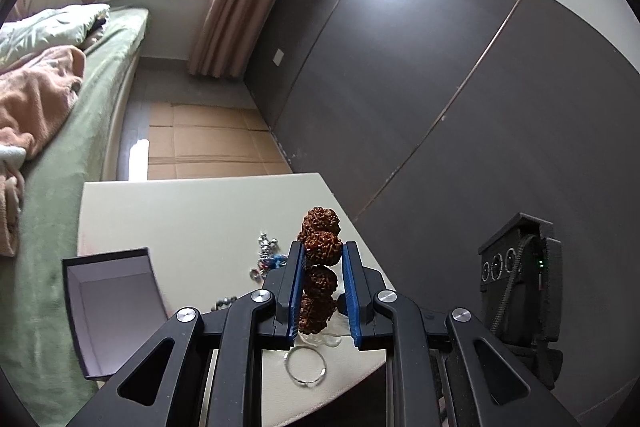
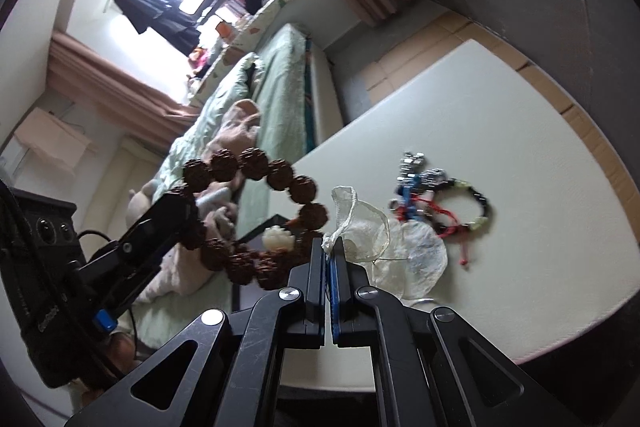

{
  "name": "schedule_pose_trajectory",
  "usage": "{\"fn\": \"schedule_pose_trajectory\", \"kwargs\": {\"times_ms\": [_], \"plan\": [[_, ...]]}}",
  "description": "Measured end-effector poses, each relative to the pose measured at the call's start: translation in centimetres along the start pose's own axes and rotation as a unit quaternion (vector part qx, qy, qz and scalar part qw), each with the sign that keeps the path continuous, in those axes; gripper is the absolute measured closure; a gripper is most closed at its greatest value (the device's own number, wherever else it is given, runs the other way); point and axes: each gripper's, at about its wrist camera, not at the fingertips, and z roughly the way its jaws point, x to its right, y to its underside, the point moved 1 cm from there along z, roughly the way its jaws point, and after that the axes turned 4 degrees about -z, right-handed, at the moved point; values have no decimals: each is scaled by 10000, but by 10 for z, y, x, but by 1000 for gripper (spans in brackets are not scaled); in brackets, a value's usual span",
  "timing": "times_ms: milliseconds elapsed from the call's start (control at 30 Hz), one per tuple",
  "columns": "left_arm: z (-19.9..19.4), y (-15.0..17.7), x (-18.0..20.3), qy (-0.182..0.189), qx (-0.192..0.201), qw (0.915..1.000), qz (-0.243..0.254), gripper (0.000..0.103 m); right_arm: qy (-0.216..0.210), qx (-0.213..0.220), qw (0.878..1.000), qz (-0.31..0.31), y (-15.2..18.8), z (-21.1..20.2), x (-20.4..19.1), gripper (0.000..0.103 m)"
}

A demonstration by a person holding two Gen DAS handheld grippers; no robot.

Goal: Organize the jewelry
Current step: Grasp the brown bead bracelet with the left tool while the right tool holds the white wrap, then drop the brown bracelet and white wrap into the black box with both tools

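Observation:
My left gripper (image 1: pixel 323 254) is shut on a bracelet of large brown knobbly beads (image 1: pixel 321 247), held above the white table (image 1: pixel 180 211). In the right wrist view the bead bracelet (image 2: pixel 248 211) hangs as a loop with a white carved bead from the left gripper (image 2: pixel 182 215). My right gripper (image 2: pixel 330 247) is shut on the rim of a sheer white organza pouch (image 2: pixel 368 227), lifted just over the table (image 2: pixel 520 187). More jewelry lies beyond: a black and green bead bracelet (image 2: pixel 476 205), a red cord (image 2: pixel 452 227), silver and blue charms (image 2: pixel 416 183).
An open dark box with a pale lining (image 1: pixel 112 307) stands at the table's left edge. A thin silver ring (image 1: pixel 306 367) and silver charms (image 1: pixel 266 255) lie on the table. A bed with green sheets (image 1: pixel 72 147) is on the left, a dark panelled wall (image 1: pixel 440 87) behind.

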Motion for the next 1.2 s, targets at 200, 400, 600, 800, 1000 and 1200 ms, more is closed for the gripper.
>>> {"fn": "schedule_pose_trajectory", "kwargs": {"times_ms": [200, 400, 600, 800, 1000, 1200], "plan": [[-18, -1, -10, -136, 164, 9998, -19, 83, -309, 97, 9991, -283, 6, 4, -24, 99], [-35, -5, -38, -386, 348, 9985, -190, 83, -520, 68, 9977, -420, 11, 15, -42, 100], [-46, -6, -63, -689, 394, 9962, -361, 83, -616, -16, 9965, -566, 15, 33, -59, 99], [-39, -2, -102, -1171, 159, 9904, -714, 83, -590, -90, 9964, -596, 17, 49, -66, 99], [-28, 4, -125, -1213, -124, 9873, -1015, 83, -464, -134, 9964, -690, 19, 60, -73, 99], [-25, 5, -118, -1274, -187, 9883, -815, 83, -478, -143, 9965, -676, 19, 71, -76, 99]]}}
